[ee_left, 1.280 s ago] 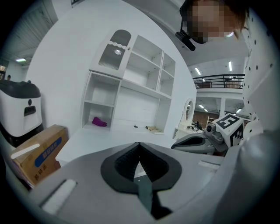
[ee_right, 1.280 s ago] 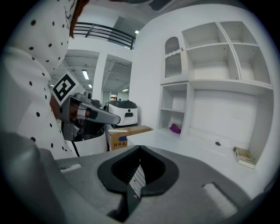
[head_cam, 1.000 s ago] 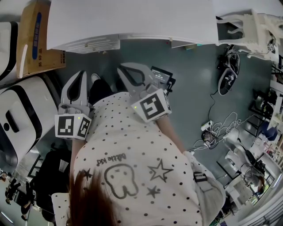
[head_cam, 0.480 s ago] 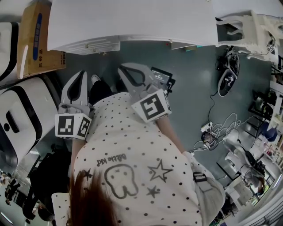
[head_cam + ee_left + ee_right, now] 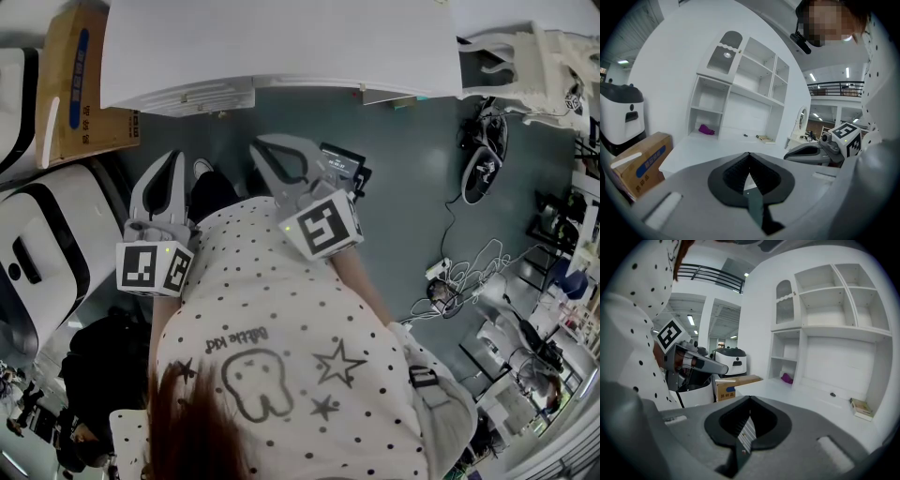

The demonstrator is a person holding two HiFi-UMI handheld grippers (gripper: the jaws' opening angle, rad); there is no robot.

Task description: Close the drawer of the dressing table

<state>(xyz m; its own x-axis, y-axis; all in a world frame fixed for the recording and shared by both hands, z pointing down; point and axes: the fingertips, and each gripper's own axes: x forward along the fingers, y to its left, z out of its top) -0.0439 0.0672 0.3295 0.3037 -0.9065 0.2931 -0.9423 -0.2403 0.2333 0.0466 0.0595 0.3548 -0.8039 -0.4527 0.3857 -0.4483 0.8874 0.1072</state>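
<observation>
Both tools closed and empty. The left gripper [image 5: 749, 155] has its jaws tip to tip with nothing between them, and so does the right gripper [image 5: 750, 398]. Both are held close in front of the chest, side by side, noses toward the dressing table [image 5: 281, 47].

In the head view the table top fills 12 o'clock. Under its near edge, a pale strip sticks out toward us. We read that as the drawer [image 5: 202, 97], slightly open, though we can't be sure from above. Neither gripper view shows it — each tool's own body hides everything below the table edge.

Key geometry, head view:
- The drawer's long axis runs 9-to-3, along the table front.
- From the left gripper [image 5: 172, 159] it sits at about 12–1 o'clock.
- From the right gripper [image 5: 258, 148] it sits at about 11 o'clock.
- There is clear floor between the tips and the drawer, and no contact.

The left looks marginally nearer and squarer on. We judge the close calls for a straight push toward 12 on the drawer front — closed jaws suit that.
</observation>
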